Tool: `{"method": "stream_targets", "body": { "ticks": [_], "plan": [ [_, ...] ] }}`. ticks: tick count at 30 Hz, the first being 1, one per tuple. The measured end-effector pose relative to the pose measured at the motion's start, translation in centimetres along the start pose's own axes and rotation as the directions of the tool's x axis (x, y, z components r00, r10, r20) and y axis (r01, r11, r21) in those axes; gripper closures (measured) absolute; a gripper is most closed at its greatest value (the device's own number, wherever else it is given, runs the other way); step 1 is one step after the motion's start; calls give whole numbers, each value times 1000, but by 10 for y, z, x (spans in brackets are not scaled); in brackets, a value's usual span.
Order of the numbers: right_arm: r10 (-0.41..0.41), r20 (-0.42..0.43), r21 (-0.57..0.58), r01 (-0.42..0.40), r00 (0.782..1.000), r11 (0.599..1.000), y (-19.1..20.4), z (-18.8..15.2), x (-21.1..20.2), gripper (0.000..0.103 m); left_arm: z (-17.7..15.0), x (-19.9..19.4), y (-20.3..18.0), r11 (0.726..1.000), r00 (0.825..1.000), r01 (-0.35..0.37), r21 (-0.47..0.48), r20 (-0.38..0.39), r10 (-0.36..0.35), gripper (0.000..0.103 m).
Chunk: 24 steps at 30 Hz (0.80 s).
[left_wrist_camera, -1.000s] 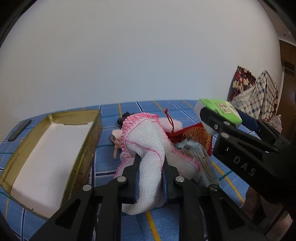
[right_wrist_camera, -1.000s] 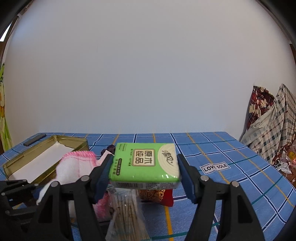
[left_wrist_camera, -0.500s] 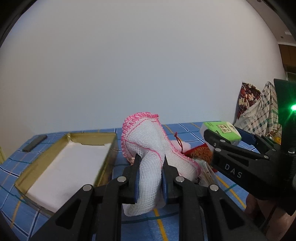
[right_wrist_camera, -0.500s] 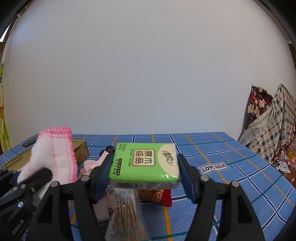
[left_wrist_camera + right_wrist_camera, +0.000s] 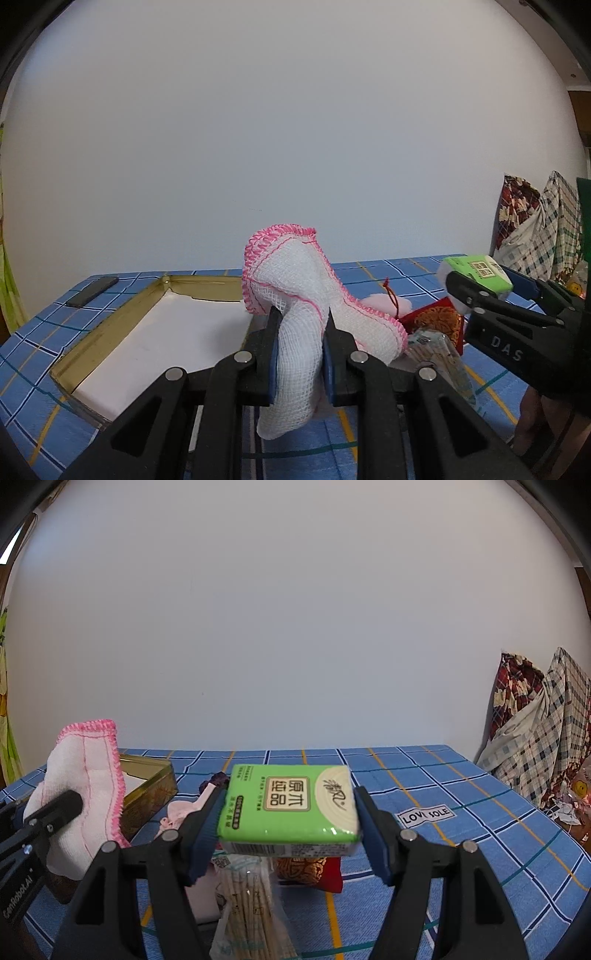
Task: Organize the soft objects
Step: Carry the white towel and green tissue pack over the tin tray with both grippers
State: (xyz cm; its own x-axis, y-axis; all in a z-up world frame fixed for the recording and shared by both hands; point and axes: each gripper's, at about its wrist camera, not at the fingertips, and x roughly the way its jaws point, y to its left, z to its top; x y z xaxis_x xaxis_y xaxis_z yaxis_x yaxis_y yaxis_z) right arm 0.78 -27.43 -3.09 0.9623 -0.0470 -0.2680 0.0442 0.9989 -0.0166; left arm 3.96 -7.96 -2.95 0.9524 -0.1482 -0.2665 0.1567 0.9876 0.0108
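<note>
L gripper (image 5: 300,343): jaws nearly closed, pinching a white mesh cloth w/ pink stitched edge (image 5: 295,295); cloth stood up above the pads & hung limp below them, lifted clear of the bed.
R gripper (image 5: 290,827): jaws about half open, pads pressed on both ends of a green tissue pack (image 5: 291,805), held level above the bed (label face up).
Gold tin (image 5: 110,332): shallow, white-lined, lay near the bed's left edge, just left of the L gripper.
Pile on blue checked bedspread (image 5: 424,775): under the tissue pack — clear bag of sticks (image 5: 247,904), red pouch w/ gold pattern (image 5: 314,871), pink soft item (image 5: 177,812); all touching or overlapping.
Dark flat object (image 5: 92,291): far left corner of bed, can't tell what it was.
Plaid fabric bundles (image 5: 535,731): off the bed's right edge, against the wall.
</note>
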Motion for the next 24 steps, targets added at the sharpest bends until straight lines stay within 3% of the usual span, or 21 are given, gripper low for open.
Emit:
{"method": "stream_targets", "body": {
  "ticks": [14,24],
  "plan": [
    [12,70,-17,-11,997,1000,5,3,-14,35,-1,-3,11,999,999,-29,-16,44,30,83],
    [28,93,-40,-25,995,999,14,3,-20,35,14,-18,25,993,991,101,-54,89,-96,83]
  ]
}}
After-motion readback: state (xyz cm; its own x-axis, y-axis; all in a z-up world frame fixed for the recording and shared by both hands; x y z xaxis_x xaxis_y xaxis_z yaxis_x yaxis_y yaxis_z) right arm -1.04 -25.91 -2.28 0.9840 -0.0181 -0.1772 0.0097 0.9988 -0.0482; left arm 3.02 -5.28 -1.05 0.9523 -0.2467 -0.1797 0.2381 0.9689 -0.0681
